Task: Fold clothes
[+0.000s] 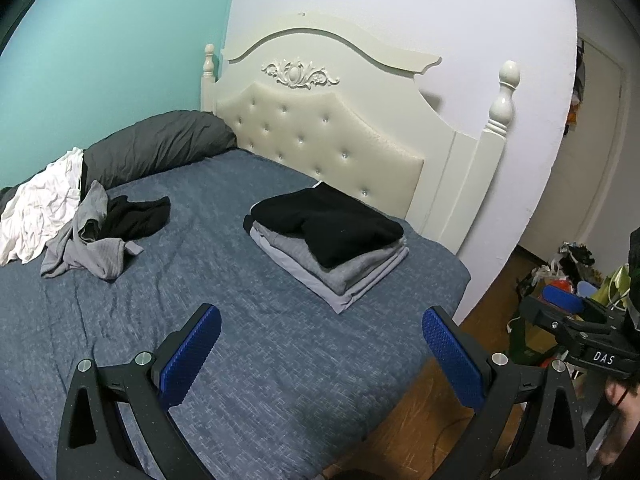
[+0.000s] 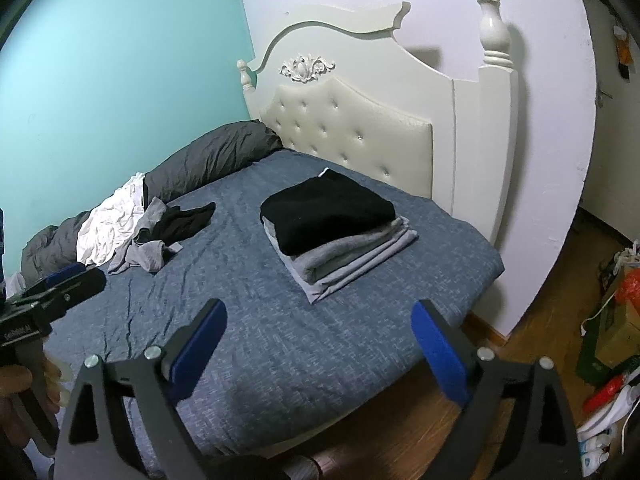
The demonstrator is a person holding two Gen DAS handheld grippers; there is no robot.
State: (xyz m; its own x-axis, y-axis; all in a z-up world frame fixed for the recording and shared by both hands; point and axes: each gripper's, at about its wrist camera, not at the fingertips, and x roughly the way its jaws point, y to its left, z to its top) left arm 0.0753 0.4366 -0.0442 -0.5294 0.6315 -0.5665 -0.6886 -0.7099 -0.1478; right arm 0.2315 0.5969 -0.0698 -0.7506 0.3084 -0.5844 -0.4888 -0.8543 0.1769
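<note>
A folded stack (image 1: 332, 240) (image 2: 336, 224) lies on the blue bedspread (image 1: 240, 360) (image 2: 280, 340) near the headboard, a black garment on top of grey ones. At the far left of the bed sits an unfolded heap: a grey garment (image 1: 86, 248) (image 2: 144, 250), a black one (image 1: 136, 216) (image 2: 184, 222) and a white one (image 1: 40, 208) (image 2: 108, 228). My left gripper (image 1: 322, 350) hangs open above the bed's near part, nothing between its blue pads. My right gripper (image 2: 320, 344) is open too and holds nothing, short of the stack. Each gripper shows at the edge of the other's view.
A dark grey duvet (image 1: 152, 148) (image 2: 208, 160) lies along the teal wall. The cream headboard (image 1: 332, 128) (image 2: 360, 128) stands behind the stack. Wooden floor (image 1: 420, 420) (image 2: 520, 340) lies right of the bed, with bags and clutter (image 1: 568, 276) (image 2: 616, 320) by the wall.
</note>
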